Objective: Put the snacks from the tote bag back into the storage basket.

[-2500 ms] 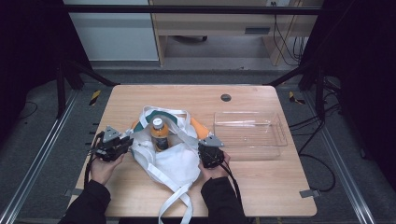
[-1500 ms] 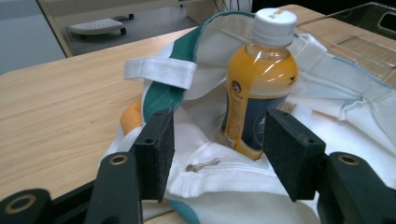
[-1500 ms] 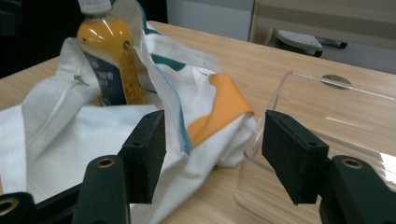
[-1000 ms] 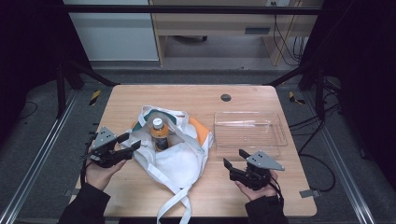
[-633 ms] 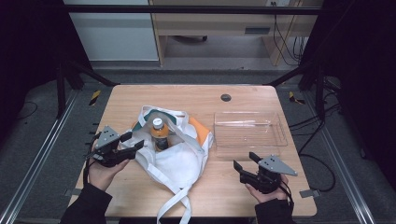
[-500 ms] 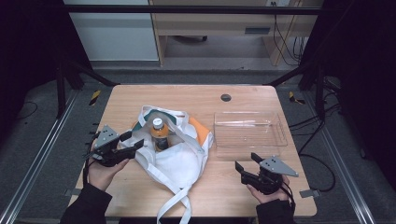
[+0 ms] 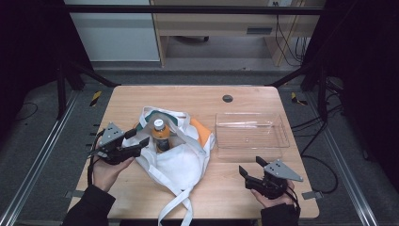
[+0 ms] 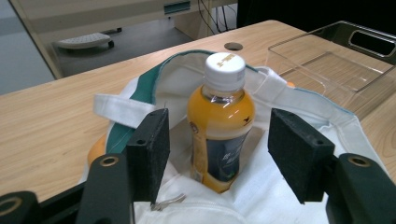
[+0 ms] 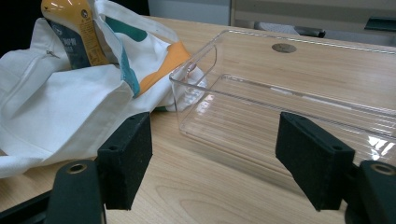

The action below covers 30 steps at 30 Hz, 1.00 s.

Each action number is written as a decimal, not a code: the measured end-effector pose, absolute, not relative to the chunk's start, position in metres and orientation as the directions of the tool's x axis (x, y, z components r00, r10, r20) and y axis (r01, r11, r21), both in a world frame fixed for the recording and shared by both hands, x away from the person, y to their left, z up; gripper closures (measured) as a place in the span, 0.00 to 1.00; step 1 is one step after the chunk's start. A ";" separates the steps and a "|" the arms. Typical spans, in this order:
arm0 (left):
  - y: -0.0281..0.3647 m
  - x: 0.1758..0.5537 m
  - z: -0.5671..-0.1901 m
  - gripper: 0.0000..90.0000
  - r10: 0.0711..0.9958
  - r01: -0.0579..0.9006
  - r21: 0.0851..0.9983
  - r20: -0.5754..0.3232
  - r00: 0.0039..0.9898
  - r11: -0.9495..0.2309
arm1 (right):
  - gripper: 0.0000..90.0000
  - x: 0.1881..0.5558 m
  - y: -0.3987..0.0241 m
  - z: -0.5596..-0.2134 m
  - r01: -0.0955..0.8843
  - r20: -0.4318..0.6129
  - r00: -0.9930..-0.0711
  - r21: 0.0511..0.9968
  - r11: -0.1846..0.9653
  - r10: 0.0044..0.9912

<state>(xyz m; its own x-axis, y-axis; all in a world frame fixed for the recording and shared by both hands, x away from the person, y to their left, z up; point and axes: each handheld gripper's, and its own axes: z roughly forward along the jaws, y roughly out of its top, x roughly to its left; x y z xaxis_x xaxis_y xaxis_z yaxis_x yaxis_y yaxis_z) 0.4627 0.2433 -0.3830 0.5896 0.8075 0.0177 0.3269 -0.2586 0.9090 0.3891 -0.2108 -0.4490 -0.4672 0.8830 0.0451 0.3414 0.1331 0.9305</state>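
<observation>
- Left claw (image 8: 215,154) gapes wide, holding nothing, jaws having just opened further, framing the bottle (image 8: 220,123) upright in the bag (image 8: 261,196), ready for grasping.
- Right claw (image 9: 212,163) has likewise just widened, holding nothing, low over the table (image 9: 196,196) before the tray (image 9: 280,116).

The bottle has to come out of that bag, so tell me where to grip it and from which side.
Grip the bottle on its orange body just under the white cap, coming level from the left gripper's side. It stands upright in the open mouth of the white bag, whose cloth hides its base. The jaws already stand open either side of it.
</observation>
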 end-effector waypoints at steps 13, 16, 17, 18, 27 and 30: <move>0.225 0.477 -0.382 0.38 0.802 0.308 0.917 0.023 0.596 -0.255 | 0.30 0.384 -0.216 -0.454 0.353 0.036 -0.467 0.924 0.149 0.883; 0.221 0.481 -0.385 0.37 0.801 0.306 0.916 0.027 0.597 -0.260 | 0.30 0.384 -0.215 -0.454 0.352 0.034 -0.468 0.924 0.151 0.883; 0.219 0.482 -0.385 0.37 0.801 0.307 0.915 0.028 0.598 -0.261 | 0.30 0.384 -0.215 -0.454 0.354 0.034 -0.467 0.923 0.151 0.884; 0.217 0.483 -0.386 0.37 0.801 0.307 0.915 0.029 0.598 -0.262 | 0.30 0.384 -0.215 -0.454 0.355 0.038 -0.466 0.923 0.148 0.884; 0.209 0.492 -0.389 0.37 0.806 0.291 0.927 0.020 0.592 -0.237 | 0.30 0.385 -0.216 -0.455 0.354 0.031 -0.465 0.922 0.154 0.885; 0.207 0.495 -0.392 0.39 0.813 0.287 0.925 0.038 0.582 -0.250 | 0.30 0.385 -0.215 -0.455 0.355 0.030 -0.465 0.922 0.155 0.885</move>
